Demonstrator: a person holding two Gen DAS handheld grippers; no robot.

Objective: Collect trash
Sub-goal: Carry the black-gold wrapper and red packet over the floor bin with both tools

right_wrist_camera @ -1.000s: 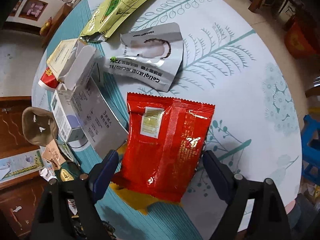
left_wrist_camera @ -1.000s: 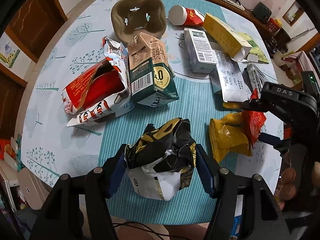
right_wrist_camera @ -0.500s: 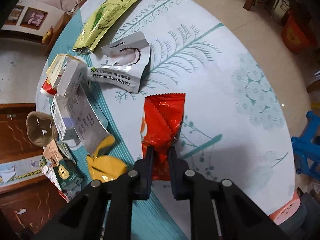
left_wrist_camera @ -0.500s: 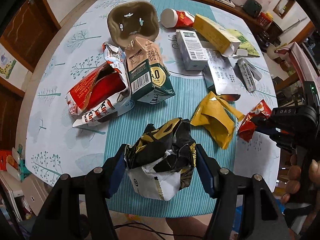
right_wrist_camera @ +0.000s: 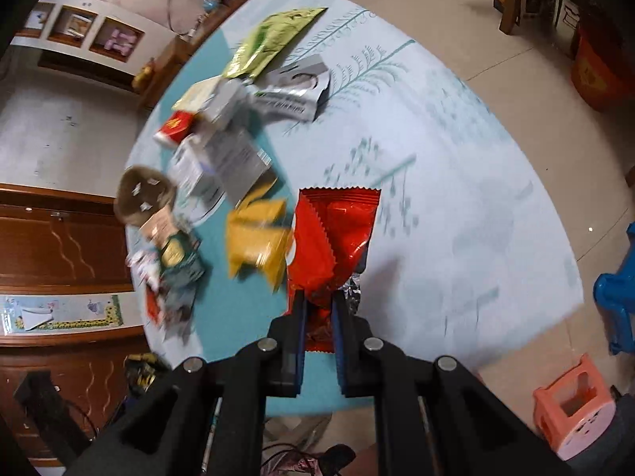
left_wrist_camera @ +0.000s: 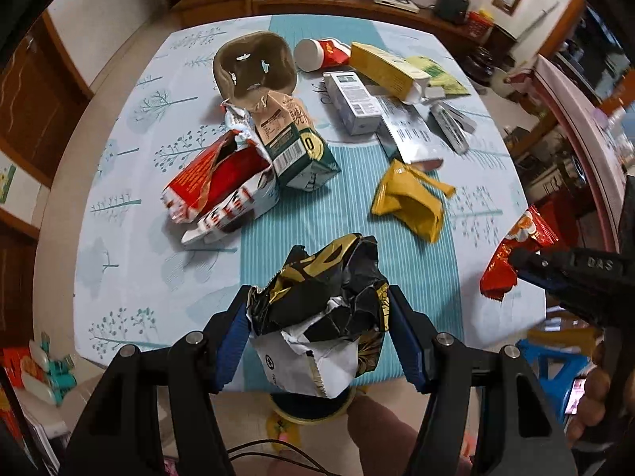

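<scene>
My left gripper (left_wrist_camera: 317, 325) is shut on a crumpled black, gold and white bag (left_wrist_camera: 321, 309), held above the near table edge. My right gripper (right_wrist_camera: 318, 305) is shut on a red foil snack packet (right_wrist_camera: 333, 234) and holds it in the air above the table; it also shows at the right of the left wrist view (left_wrist_camera: 512, 258). A yellow wrapper (left_wrist_camera: 410, 202) lies on the teal striped cloth, also in the right wrist view (right_wrist_camera: 258, 242).
On the table (left_wrist_camera: 131, 214) lie a torn red and white bag (left_wrist_camera: 218, 186), a green milk carton (left_wrist_camera: 297, 146), a brown pulp tray (left_wrist_camera: 254, 65), a red paper cup (left_wrist_camera: 321, 53), grey boxes (left_wrist_camera: 353, 101) and a yellow carton (left_wrist_camera: 385, 69). A blue stool (right_wrist_camera: 617, 297) stands right.
My right gripper closed on the red packet and lifted it off the table, toward the near right edge. My left gripper kept its hold on the crumpled bag and drew back.
</scene>
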